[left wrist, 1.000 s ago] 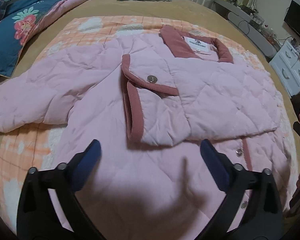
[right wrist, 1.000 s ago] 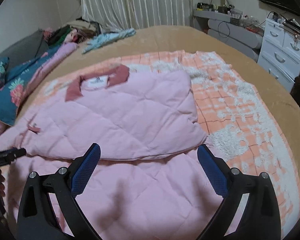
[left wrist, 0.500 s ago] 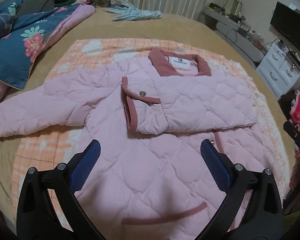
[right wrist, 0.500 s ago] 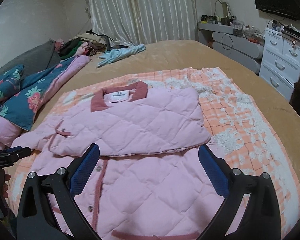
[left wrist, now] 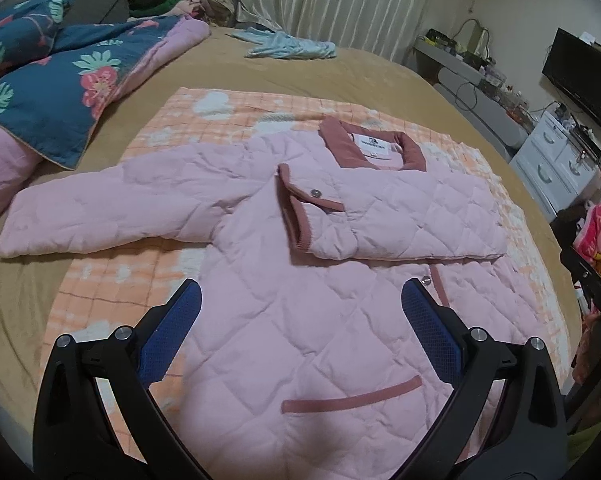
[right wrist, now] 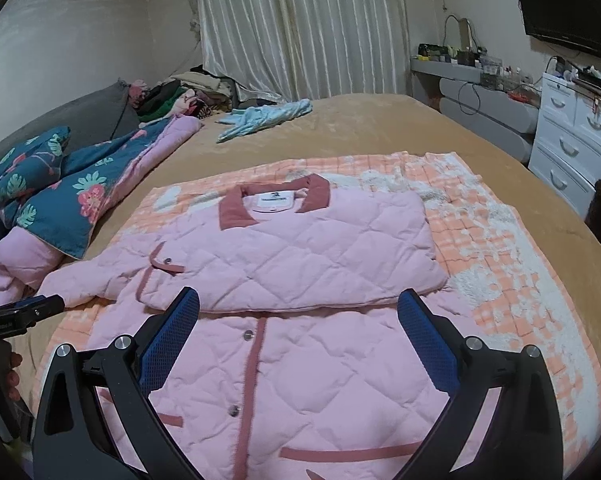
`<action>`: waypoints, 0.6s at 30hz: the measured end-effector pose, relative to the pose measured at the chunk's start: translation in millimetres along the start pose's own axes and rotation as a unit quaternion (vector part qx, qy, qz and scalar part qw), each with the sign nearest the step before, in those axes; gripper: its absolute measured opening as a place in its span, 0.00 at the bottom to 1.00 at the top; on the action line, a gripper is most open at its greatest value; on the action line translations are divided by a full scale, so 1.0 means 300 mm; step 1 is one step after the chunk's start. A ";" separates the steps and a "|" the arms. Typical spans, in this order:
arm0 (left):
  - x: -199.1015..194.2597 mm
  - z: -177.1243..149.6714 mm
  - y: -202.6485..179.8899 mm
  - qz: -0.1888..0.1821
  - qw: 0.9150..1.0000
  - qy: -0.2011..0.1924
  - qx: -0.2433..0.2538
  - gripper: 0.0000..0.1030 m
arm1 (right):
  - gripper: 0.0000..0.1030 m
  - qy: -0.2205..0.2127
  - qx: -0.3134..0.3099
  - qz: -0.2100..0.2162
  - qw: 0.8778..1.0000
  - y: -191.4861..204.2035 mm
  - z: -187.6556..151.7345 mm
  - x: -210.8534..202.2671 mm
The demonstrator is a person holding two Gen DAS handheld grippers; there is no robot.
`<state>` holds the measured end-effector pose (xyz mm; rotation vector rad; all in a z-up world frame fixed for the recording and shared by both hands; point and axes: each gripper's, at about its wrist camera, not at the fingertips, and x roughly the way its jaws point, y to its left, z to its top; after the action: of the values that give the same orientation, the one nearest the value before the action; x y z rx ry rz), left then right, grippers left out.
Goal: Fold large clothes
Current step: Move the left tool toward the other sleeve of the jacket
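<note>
Bedroom, tan bed [left wrist: 380,76] with an orange checked blanket [left wrist: 112,280] spread on it, and on the blanket my pink quilted jacket [left wrist: 300,320], collar [left wrist: 374,148] toward the curtains and hem toward me. A second ago both cameras sat low over the cloth, filled with pink; now both have risen and drawn back toward the hem, so I see the whole garment and the room behind — the pocket trim has come into view that wasn't there before. Nothing on the jacket itself has shifted. I read this as a release and retreat after the first sleeve fold, a pause to line up the next one.

One sleeve [right wrist: 312,256] lies folded across the chest, cuff [left wrist: 300,216] ending near the placket. The other sleeve [left wrist: 100,212] is unfolded, stretched flat toward the floral duvet [left wrist: 60,92] — my guess is that it comes next, and it's the left gripper's job.

Left gripper [left wrist: 300,332] has its jaws spread wide, holding nothing, hovering above the lower front panel without touching. Right gripper [right wrist: 298,332] is likewise spread and empty, over the placket just below the folded sleeve's edge. The outstretched sleeve lies well to the left of both.
</note>
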<state>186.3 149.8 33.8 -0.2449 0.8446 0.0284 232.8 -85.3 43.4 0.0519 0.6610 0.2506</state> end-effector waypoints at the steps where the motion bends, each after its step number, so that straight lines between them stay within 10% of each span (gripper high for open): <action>1: -0.004 -0.002 0.012 0.001 1.000 -0.001 -0.003 0.91 | 0.96 0.001 -0.003 0.002 1.000 0.017 0.001 0.000; 18: -0.041 -0.038 0.262 0.015 0.998 -0.013 -0.062 0.91 | 0.96 0.010 -0.041 0.031 0.999 0.265 0.007 0.062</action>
<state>160.1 224.6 19.8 -0.3481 0.8214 0.1124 231.3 -3.7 44.1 -0.0081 0.6690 0.3370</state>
